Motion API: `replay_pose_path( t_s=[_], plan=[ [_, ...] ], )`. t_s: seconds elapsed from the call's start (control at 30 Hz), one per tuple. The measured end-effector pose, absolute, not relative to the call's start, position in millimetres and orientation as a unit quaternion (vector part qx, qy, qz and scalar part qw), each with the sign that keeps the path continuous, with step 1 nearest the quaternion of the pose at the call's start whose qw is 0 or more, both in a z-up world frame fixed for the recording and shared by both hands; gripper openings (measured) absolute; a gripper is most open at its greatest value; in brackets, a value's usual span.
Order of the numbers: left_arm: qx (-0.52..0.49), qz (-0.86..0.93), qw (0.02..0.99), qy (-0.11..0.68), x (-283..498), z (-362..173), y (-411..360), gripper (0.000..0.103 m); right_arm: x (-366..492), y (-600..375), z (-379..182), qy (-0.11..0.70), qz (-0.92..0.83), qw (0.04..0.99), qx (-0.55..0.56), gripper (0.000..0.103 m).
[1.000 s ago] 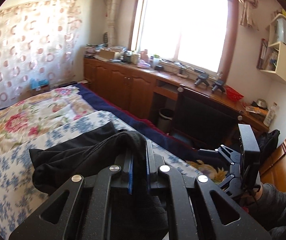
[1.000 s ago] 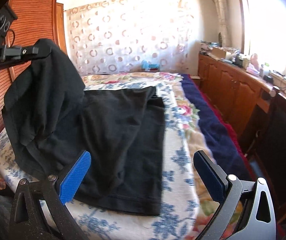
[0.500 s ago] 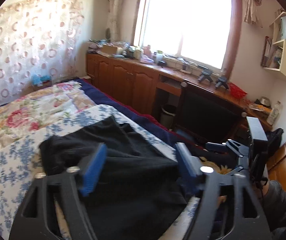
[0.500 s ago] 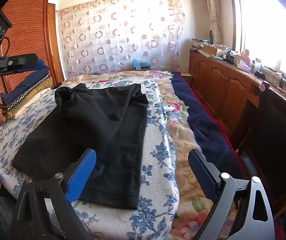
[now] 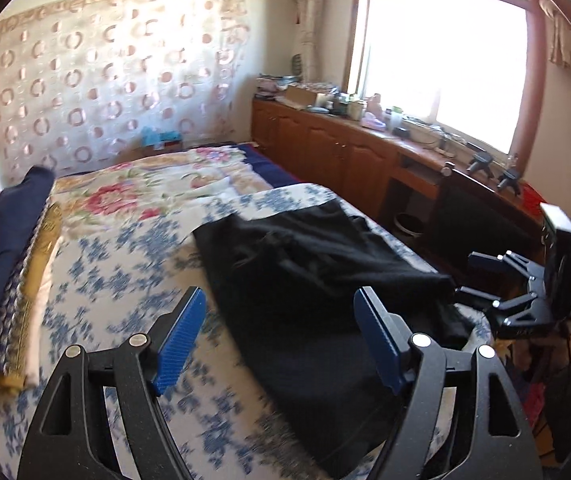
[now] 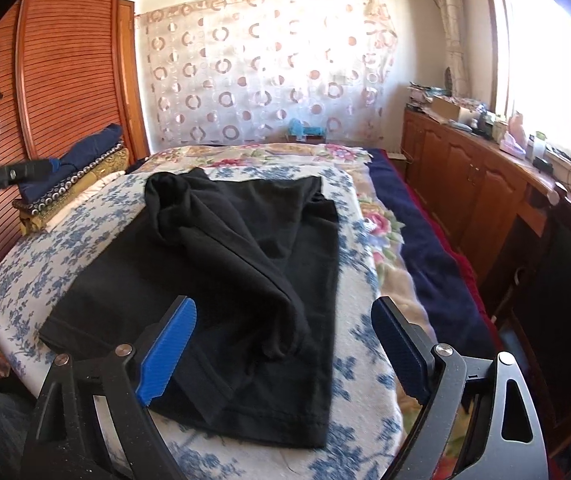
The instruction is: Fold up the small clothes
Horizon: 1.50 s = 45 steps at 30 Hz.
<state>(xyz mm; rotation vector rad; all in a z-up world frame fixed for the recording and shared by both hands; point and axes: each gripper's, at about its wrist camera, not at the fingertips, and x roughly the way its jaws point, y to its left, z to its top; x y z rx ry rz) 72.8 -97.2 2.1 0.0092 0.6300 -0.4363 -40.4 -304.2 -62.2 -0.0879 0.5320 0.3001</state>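
Observation:
A black garment (image 6: 225,264) lies on the blue-flowered bed cover (image 6: 45,248), one side folded loosely over the middle in a rumpled ridge. In the left wrist view the garment (image 5: 317,280) lies right of centre. My left gripper (image 5: 281,340) is open and empty, held above the garment's near left edge; it also shows at the far left of the right wrist view (image 6: 13,174). My right gripper (image 6: 285,352) is open and empty just above the garment's near hem; it also shows in the left wrist view (image 5: 485,280) at the garment's right end.
A stack of folded cloth with a navy piece on top (image 6: 73,160) sits at the bed's left by the wooden wardrobe (image 6: 65,80). A floral quilt (image 6: 269,156) covers the far bed. Wooden cabinets (image 6: 465,184) and a dark chair (image 6: 565,280) stand along the right.
My left gripper opened and let go of the black garment, which dropped folded onto the bed. The left gripper then drew back to the left. The right gripper stayed open.

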Motion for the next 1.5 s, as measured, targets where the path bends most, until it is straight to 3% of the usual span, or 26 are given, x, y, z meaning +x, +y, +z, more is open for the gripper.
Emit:
replay_pose_path(
  t_s=[0.6,0.83,1.13,1.33,1.4,1.47,1.5],
  plan=[
    [-0.015,-0.187,0.926,0.326,72,-35,-67,0.077,6,-248,-40,0.264,0.212,0.936,-0.092,0.090],
    [-0.026,-0.191,0.923,0.333,72,-42,-61,0.077,37,-216,-40,0.284,0.245,0.918,-0.126,0.077],
    [-0.029,-0.183,0.924,0.334,70,-45,-54,0.077,86,-165,-48,0.325,0.282,0.888,-0.164,0.070],
    [-0.031,-0.182,0.925,0.333,70,-47,-53,0.077,124,-147,-60,0.358,0.259,0.876,-0.193,0.053],
    [-0.032,-0.181,0.924,0.334,70,-48,-53,0.077,135,-143,-66,0.369,0.256,0.872,-0.195,0.039],
    [-0.034,-0.181,0.924,0.335,70,-49,-52,0.077,139,-143,-68,0.372,0.265,0.868,-0.196,0.014],
    [-0.035,-0.181,0.924,0.335,70,-49,-52,0.077,137,-142,-68,0.373,0.275,0.865,-0.195,0.009]
  ],
)
